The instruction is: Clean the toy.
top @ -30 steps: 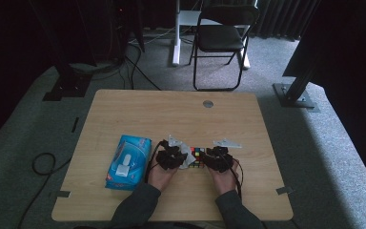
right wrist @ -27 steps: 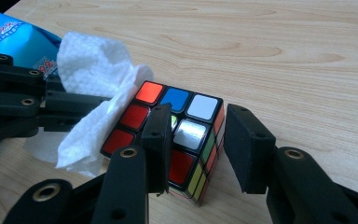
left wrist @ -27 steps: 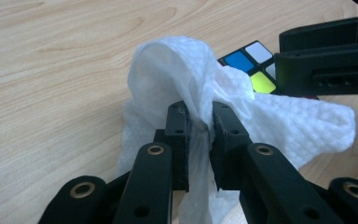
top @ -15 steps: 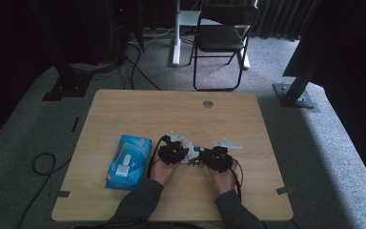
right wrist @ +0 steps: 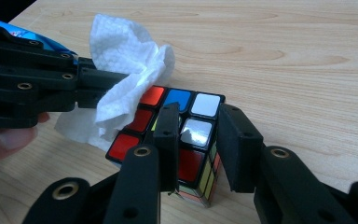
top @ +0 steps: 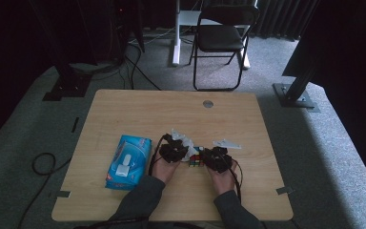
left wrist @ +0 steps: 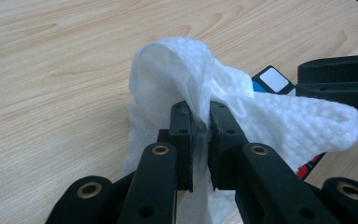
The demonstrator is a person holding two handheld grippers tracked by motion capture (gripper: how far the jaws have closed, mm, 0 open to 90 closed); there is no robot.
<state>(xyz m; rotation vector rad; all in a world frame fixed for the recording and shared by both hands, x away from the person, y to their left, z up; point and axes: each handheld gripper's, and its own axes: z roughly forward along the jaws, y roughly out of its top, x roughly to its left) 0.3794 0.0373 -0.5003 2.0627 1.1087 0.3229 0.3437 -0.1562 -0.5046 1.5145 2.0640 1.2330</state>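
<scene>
A colour-tiled puzzle cube (right wrist: 200, 133) stands on the wooden table (top: 138, 114), near its front middle. My right gripper (right wrist: 198, 116) is shut on the cube, one jaw at each side of it. My left gripper (left wrist: 200, 112) is shut on a crumpled white wipe (left wrist: 177, 70), and its jaws have just closed a little further. The wipe (right wrist: 126, 84) lies against the cube's top left edge. From above, the left gripper (top: 174, 150) and right gripper (top: 217, 159) flank the cube (top: 196, 158), with the wipe (top: 183, 140) just behind.
A blue pack of wipes (top: 126, 161) lies flat to the left of the left hand. A round grommet (top: 208, 103) sits near the table's far edge. A folding chair (top: 219, 40) stands on the carpet beyond the table.
The left gripper has shifted slightly away from the person with the wipe. The right hand and the cube have stayed in place.
</scene>
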